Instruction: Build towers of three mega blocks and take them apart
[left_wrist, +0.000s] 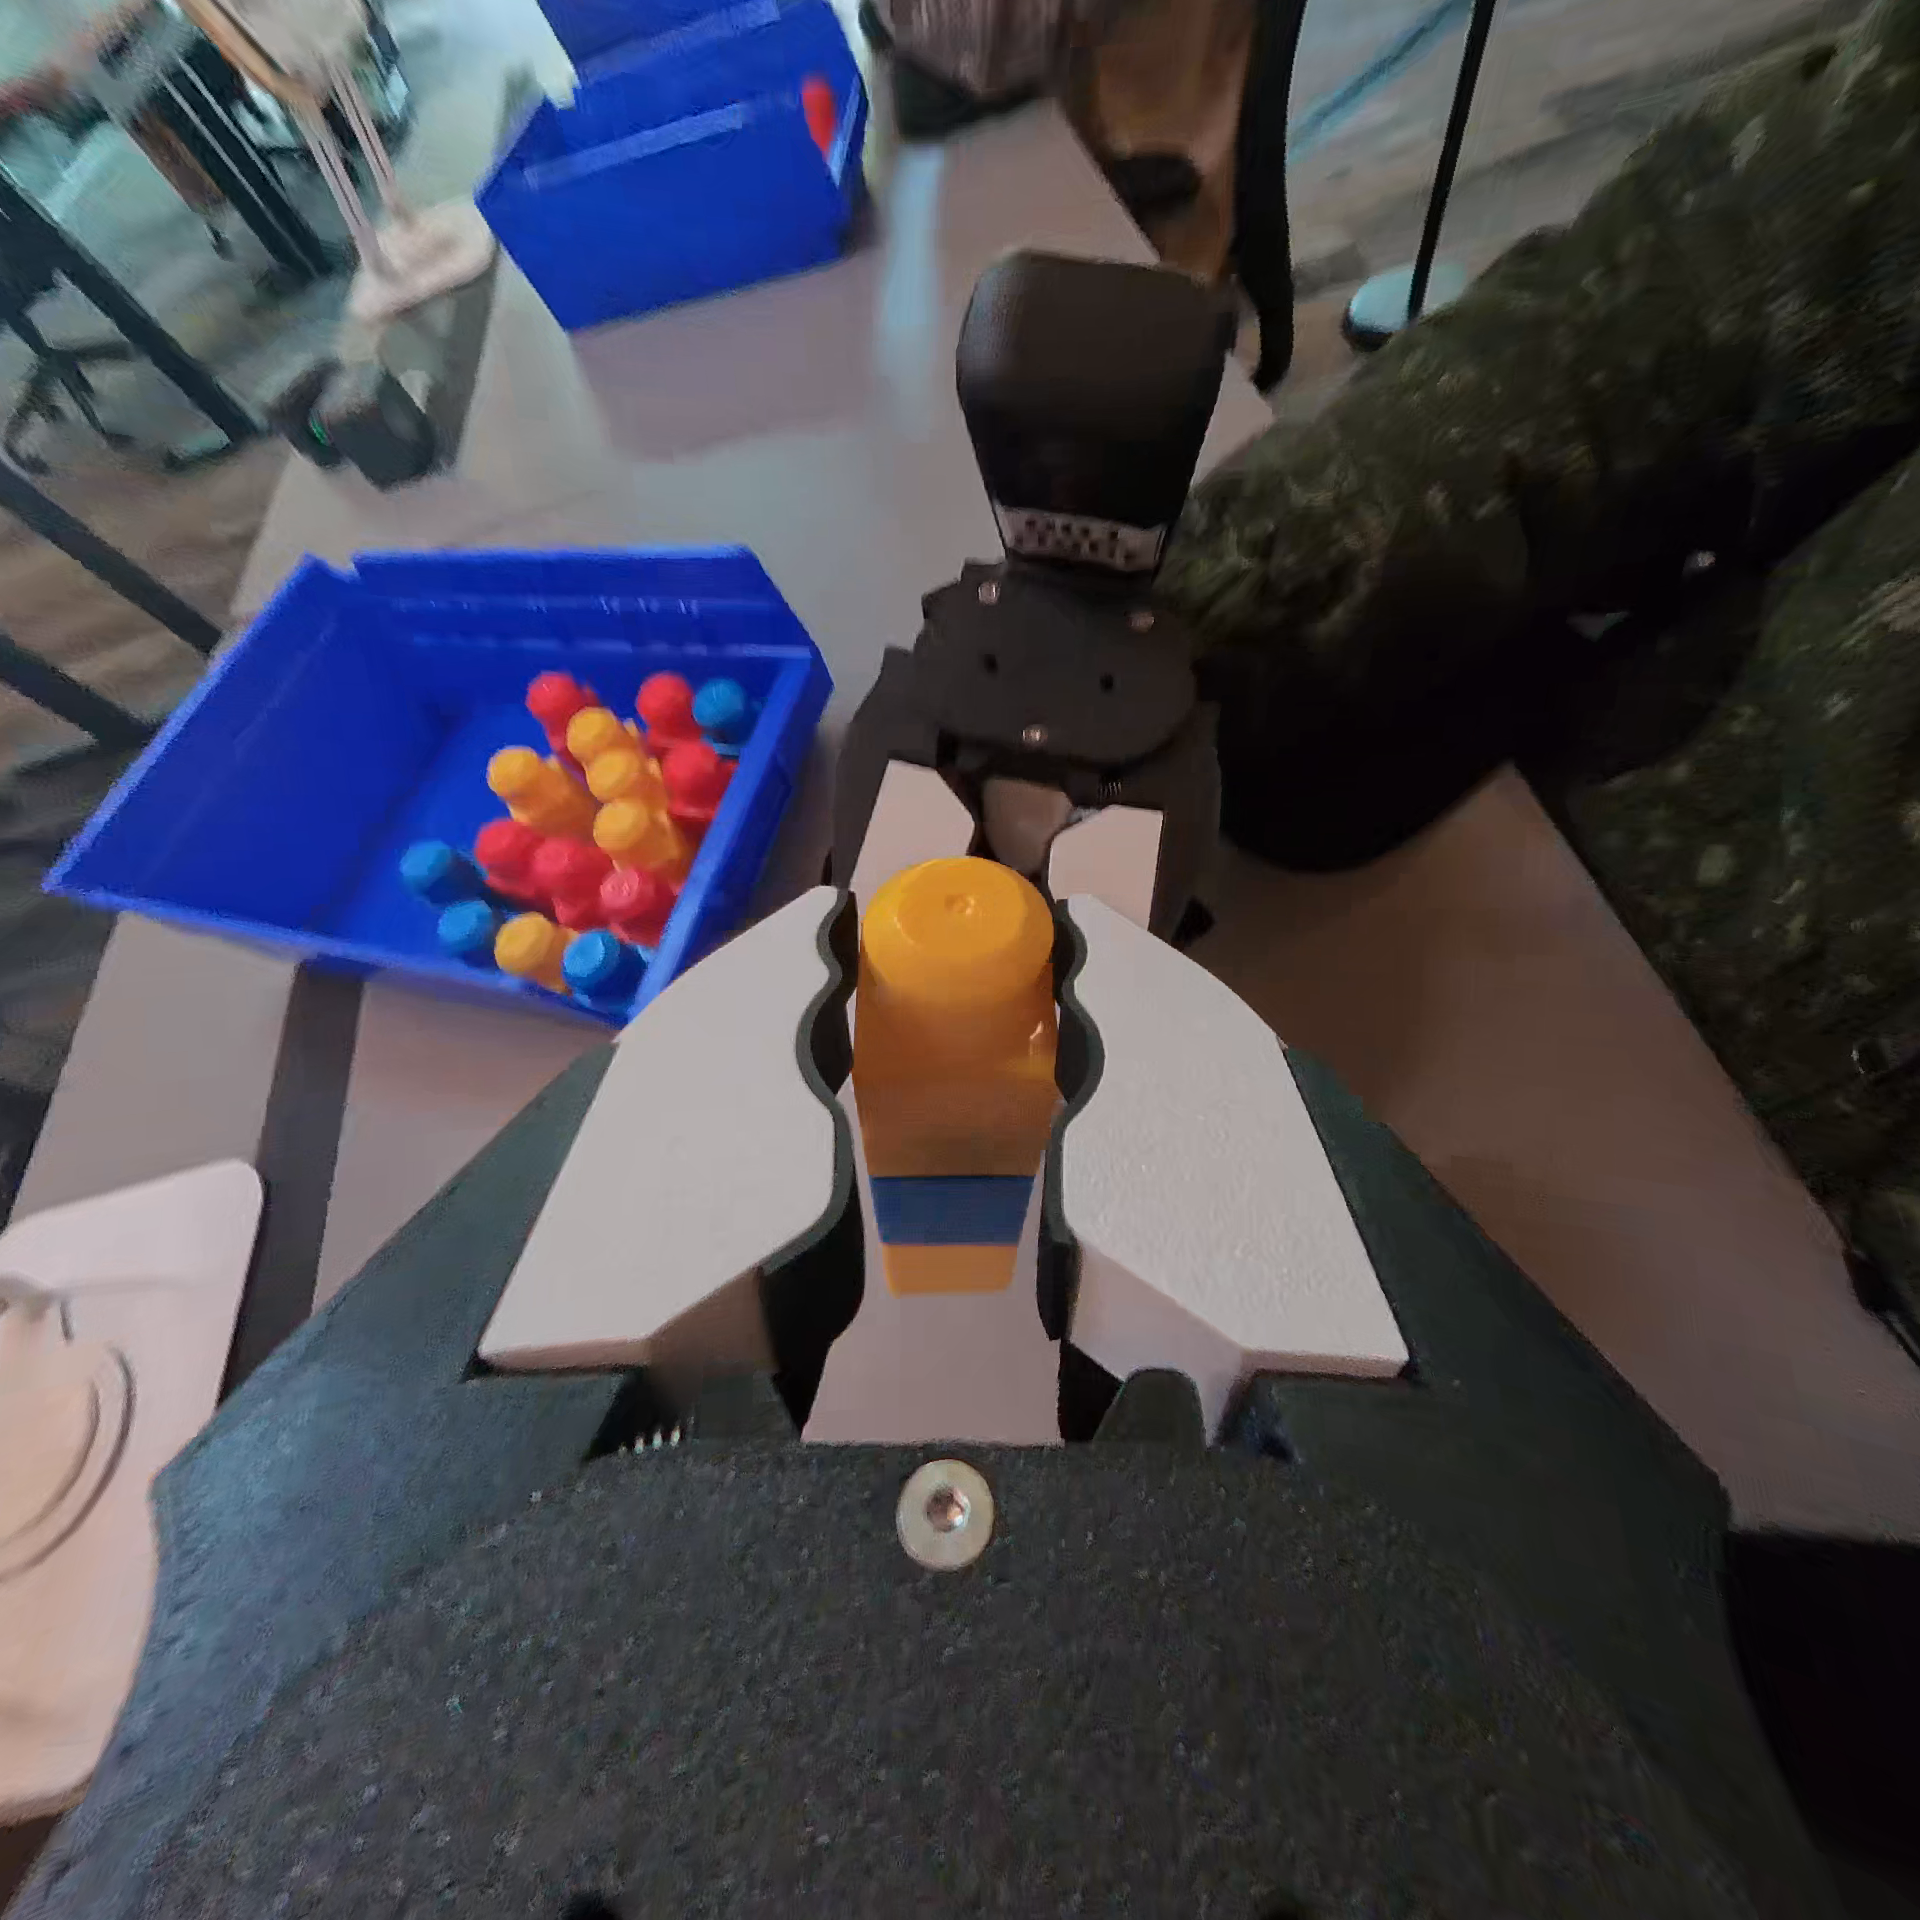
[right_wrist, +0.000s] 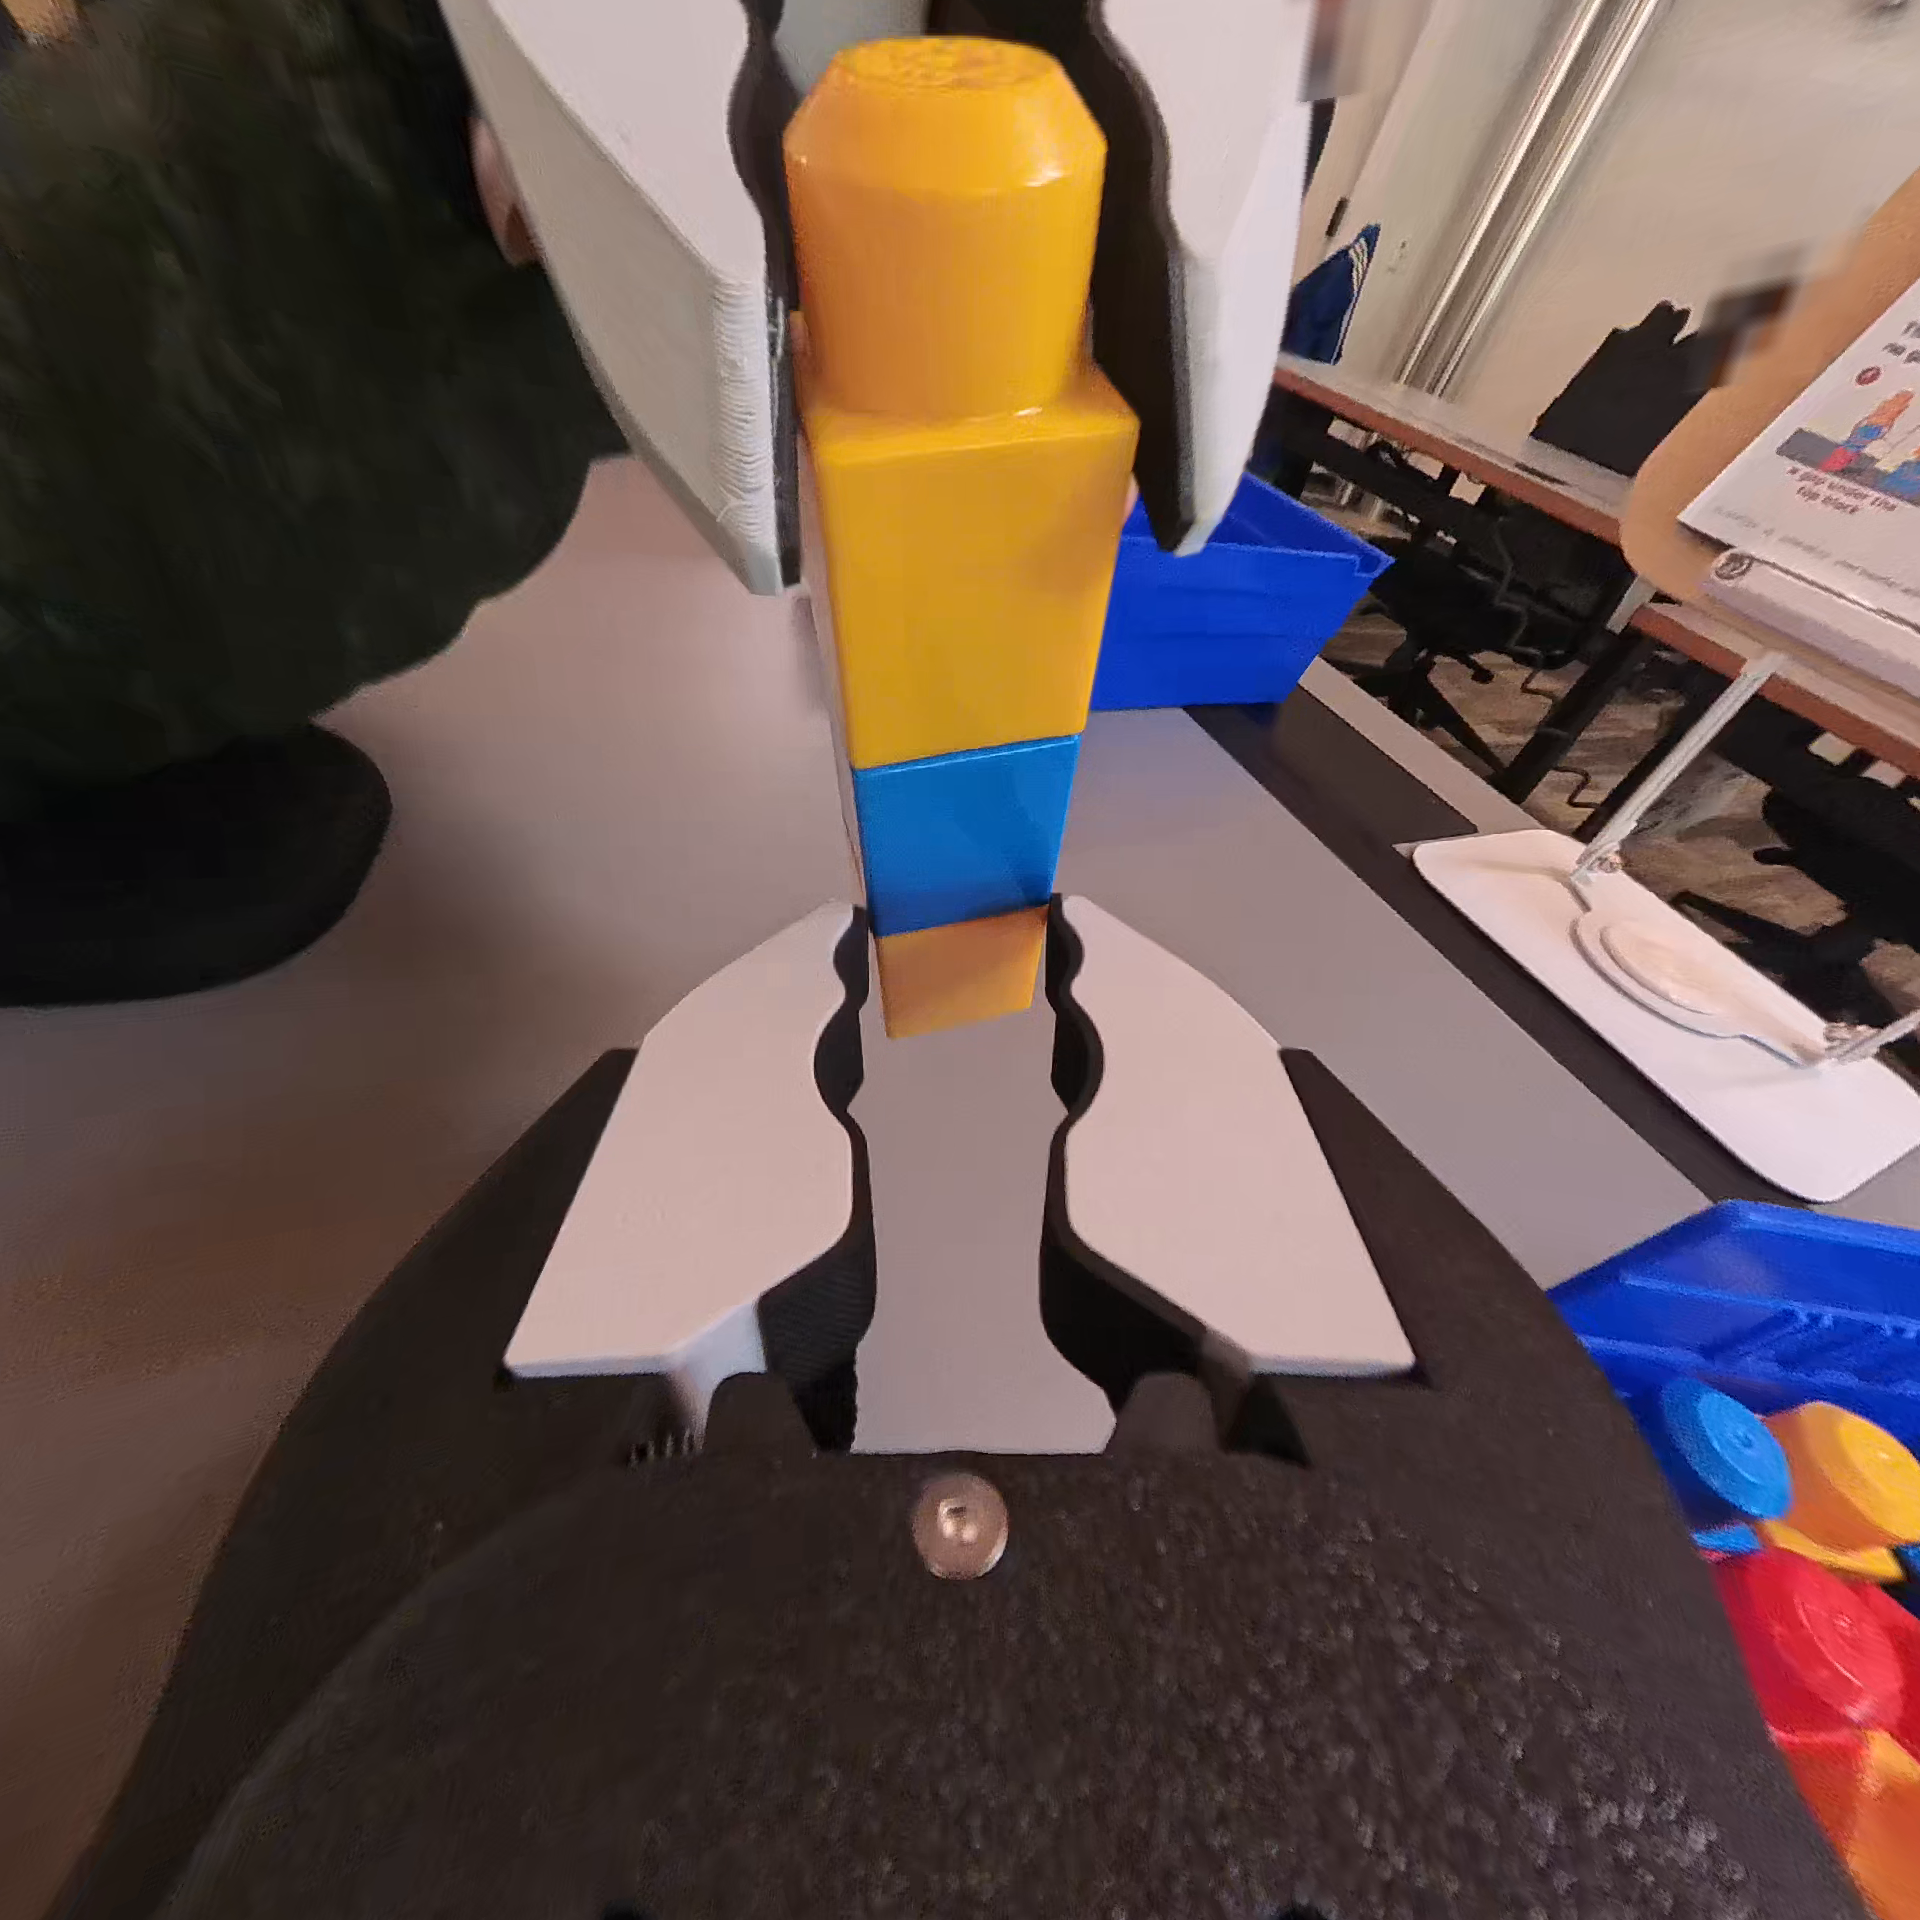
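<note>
L-wrist: my left hand-held gripper (left_wrist: 951, 1039) pinches the top orange block of the three-block tower (left_wrist: 951, 1091), raised above the table (left_wrist: 727, 447); two blue bins (left_wrist: 260, 748) | R-wrist: right hand-held gripper (right_wrist: 956, 935) spread around the bottom orange block (right_wrist: 956, 971), not clamped; twisting could snap the blue block (right_wrist: 961, 831) off too.

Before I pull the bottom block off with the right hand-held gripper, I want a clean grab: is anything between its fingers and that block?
Nothing visible. The right hand-held gripper is open with the bottom orange block already between its fingertips. The left hand-held gripper grips the top orange block higher up, clear of it.
</note>
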